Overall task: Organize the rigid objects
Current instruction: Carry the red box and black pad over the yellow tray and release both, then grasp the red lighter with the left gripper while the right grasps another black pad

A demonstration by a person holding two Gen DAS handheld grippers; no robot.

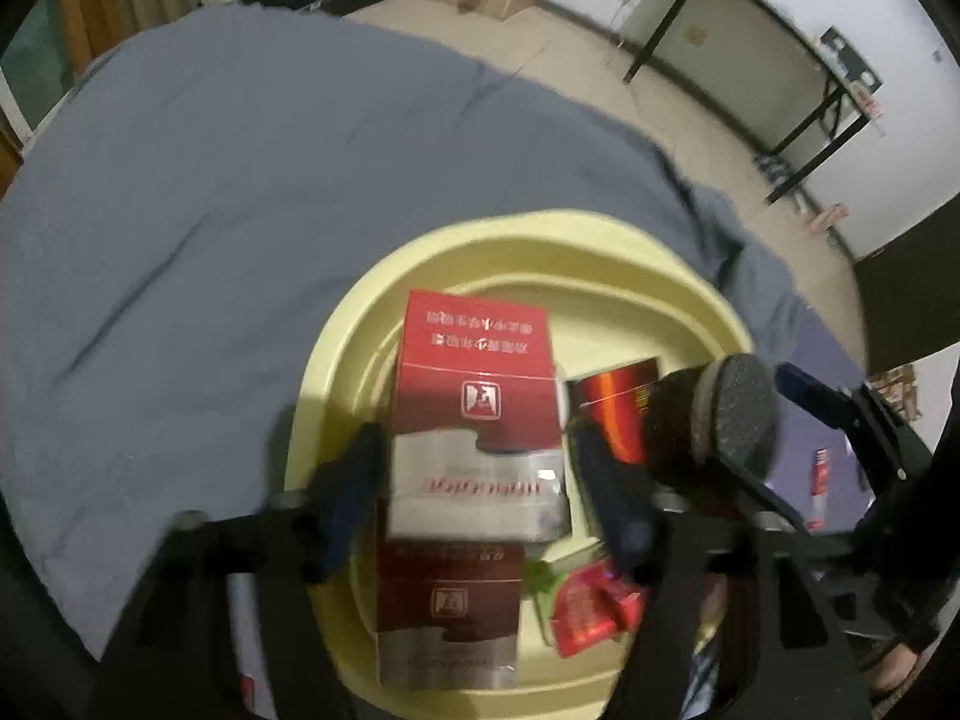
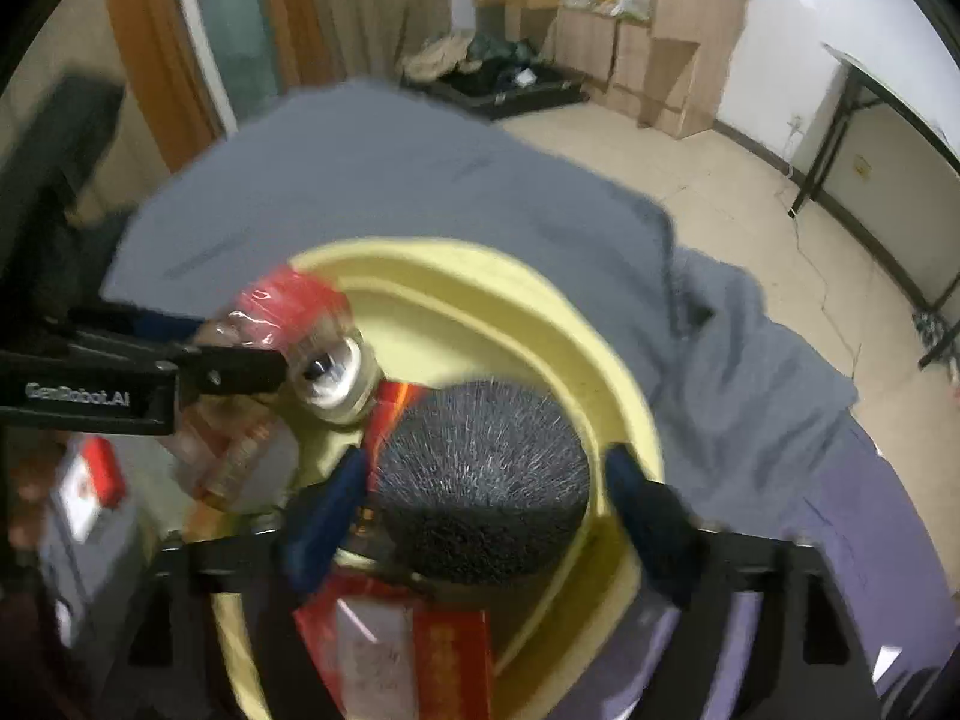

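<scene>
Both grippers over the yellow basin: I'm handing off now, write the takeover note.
Left gripper: shut on a red and silver box, held above the yellow basin.
Right gripper: fingers around a dark round brush over the basin; contact is not clear.
Already in the basin: a second matching box, a red packet, a shiny red box.
Left: lower and release both held things.

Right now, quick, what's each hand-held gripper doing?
Left hand-held gripper: closed on a red-and-silver box over the yellow basin.
Right hand-held gripper: holding a dark sponge.
</scene>
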